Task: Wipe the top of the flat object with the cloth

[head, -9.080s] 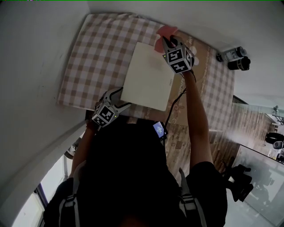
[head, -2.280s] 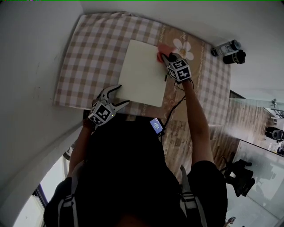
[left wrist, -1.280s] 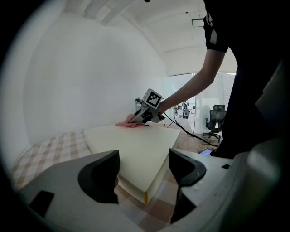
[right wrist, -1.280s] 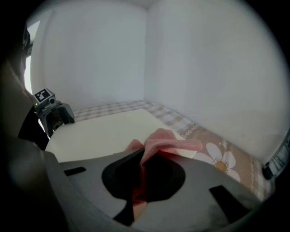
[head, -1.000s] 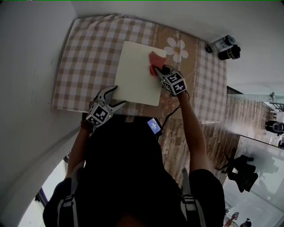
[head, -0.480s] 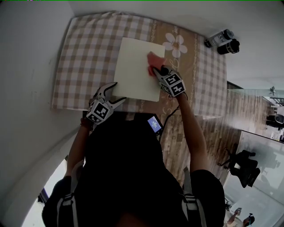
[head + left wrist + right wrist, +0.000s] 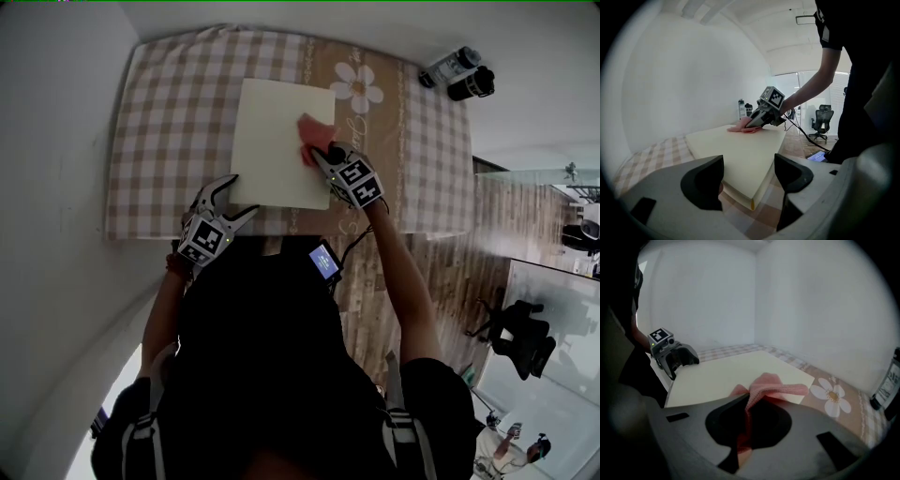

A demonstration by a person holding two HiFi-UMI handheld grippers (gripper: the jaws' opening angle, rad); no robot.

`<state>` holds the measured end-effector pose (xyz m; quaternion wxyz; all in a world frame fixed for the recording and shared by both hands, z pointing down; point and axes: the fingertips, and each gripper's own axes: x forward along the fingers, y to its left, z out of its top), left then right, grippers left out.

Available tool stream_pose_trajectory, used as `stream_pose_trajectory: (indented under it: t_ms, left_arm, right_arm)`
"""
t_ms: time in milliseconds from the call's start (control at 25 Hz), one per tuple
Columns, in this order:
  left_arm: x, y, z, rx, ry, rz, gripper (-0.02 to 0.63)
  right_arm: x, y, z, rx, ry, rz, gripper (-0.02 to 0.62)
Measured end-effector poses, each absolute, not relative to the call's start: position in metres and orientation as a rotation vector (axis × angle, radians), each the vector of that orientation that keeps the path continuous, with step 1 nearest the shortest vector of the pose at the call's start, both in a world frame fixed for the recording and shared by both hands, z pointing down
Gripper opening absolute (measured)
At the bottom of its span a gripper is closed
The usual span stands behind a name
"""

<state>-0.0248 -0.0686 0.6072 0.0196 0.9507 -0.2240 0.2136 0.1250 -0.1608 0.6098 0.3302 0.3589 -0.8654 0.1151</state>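
A cream flat board (image 7: 279, 141) lies on the checked tablecloth (image 7: 178, 112). My right gripper (image 7: 323, 157) is shut on the pink cloth (image 7: 309, 141) and presses it on the board's right side, near the front. In the right gripper view the cloth (image 7: 771, 386) runs from the shut jaws out onto the board (image 7: 726, 373). My left gripper (image 7: 225, 195) stands open at the board's front left corner, with the corner (image 7: 750, 194) between its spread jaws. The left gripper view shows the right gripper (image 7: 764, 115) on the cloth (image 7: 743, 127).
Two dark bottles (image 7: 455, 73) stand at the table's far right corner. A white flower print (image 7: 354, 84) marks the tablecloth right of the board. White walls close the left and far sides. A phone-like screen (image 7: 323, 262) hangs at the person's front. Wooden floor (image 7: 450, 234) lies to the right.
The right gripper has dragged the pink cloth from the board's far right corner toward the front along the right side. The left gripper has stayed open at the front left corner.
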Motion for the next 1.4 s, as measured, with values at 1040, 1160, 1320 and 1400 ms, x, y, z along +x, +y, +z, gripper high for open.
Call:
stream_pose_trajectory:
  t_ms: [1040, 1160, 1320, 1400]
  left_arm:
    - [-0.022, -0.073, 0.598, 2.960, -0.673, 0.604, 0.353]
    - [-0.021, -0.072, 0.598, 2.949, -0.685, 0.609, 0.353]
    - [-0.020, -0.073, 0.597, 2.949, -0.691, 0.601, 0.354]
    - [-0.021, -0.072, 0.597, 2.948, -0.685, 0.585, 0.354]
  right_arm:
    - [0.113, -0.087, 0.607, 0.980, -2.294, 0.350, 0.008]
    - [0.113, -0.079, 0.606, 0.978, -2.298, 0.357, 0.008]
    - [0.112, -0.067, 0.605, 0.997, -2.304, 0.367, 0.008]
    - [0.111, -0.061, 0.605, 1.001, -2.313, 0.379, 0.008]
